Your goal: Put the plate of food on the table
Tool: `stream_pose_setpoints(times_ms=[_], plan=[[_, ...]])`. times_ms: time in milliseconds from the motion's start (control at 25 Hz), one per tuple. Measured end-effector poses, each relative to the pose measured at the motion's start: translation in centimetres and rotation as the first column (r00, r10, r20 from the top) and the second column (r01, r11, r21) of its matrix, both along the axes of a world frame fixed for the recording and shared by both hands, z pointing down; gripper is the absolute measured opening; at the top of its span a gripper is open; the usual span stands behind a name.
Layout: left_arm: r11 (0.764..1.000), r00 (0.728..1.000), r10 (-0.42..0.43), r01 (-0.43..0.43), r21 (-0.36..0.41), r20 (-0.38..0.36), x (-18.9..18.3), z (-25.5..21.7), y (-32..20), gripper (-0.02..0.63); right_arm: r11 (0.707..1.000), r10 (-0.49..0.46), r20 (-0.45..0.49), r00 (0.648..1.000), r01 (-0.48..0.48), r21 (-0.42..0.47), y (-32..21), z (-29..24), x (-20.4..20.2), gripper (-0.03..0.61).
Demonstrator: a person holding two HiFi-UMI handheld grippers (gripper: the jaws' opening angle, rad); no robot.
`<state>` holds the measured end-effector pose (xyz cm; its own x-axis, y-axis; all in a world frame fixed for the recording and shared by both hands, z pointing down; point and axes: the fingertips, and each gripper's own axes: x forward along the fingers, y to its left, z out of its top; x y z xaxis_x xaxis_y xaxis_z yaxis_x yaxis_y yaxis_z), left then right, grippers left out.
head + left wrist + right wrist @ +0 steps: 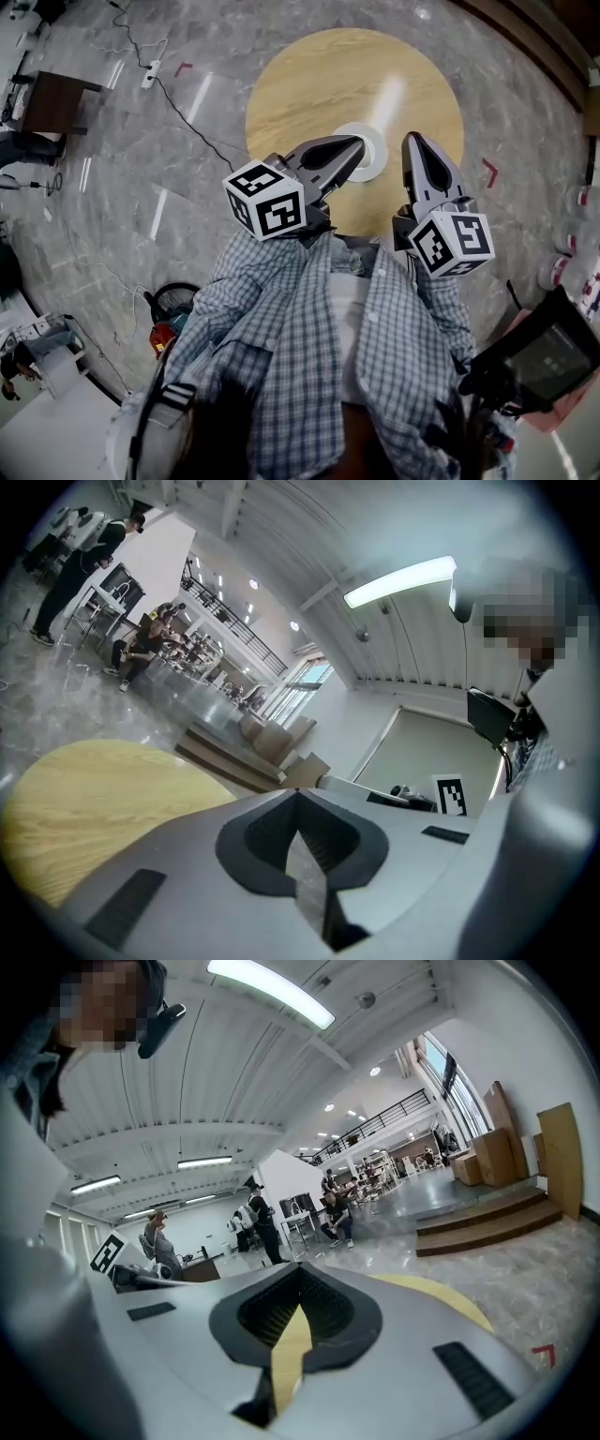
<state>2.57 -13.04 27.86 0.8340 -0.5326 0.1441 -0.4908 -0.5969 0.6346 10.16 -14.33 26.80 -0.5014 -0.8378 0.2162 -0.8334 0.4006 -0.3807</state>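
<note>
A white plate point(375, 157) rests on the round wooden table point(309, 84), towards the table's near edge; whether food is on it I cannot tell. My left gripper point(360, 142) hangs above the table with its tips over the plate's left side, hiding part of it. Its jaws are shut with nothing between them, as the left gripper view shows point(298, 794). My right gripper point(413, 139) is level with it just right of the plate, also shut and empty point(300, 1269). The plate shows in neither gripper view; only the tabletop point(84, 808) does.
The table stands on a glossy marble floor with red tape marks point(489, 172). A power strip with a black cable point(150, 73) lies at the upper left near a dark desk point(52, 98). Several people point(258, 1227) and wooden steps point(487, 1218) are farther off.
</note>
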Motion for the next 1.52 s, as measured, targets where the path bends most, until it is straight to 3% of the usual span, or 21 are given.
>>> stream_pose_setpoints(times_ms=[280, 560, 1520], plan=[[0.999, 0.999, -0.034, 0.034, -0.004, 0.001, -1.0, 0.1, -0.6, 0.008, 0.999, 0.025, 0.032, 0.999, -0.024, -0.042, 0.0, 1.0, 0.5, 0.006], [0.999, 0.999, -0.053, 0.053, -0.010, 0.003, -1.7, 0.1, -0.9, 0.008, 0.999, 0.034, 0.026, 0.999, -0.034, -0.023, 0.0, 0.6, 1.0, 0.006], [0.997, 0.998, -0.056, 0.056, -0.050, -0.005, -1.6, 0.8, -0.7, 0.008, 0.997, -0.010, 0.023, 1.000, 0.011, -0.073, 0.2, 1.9, 0.2, 0.006]])
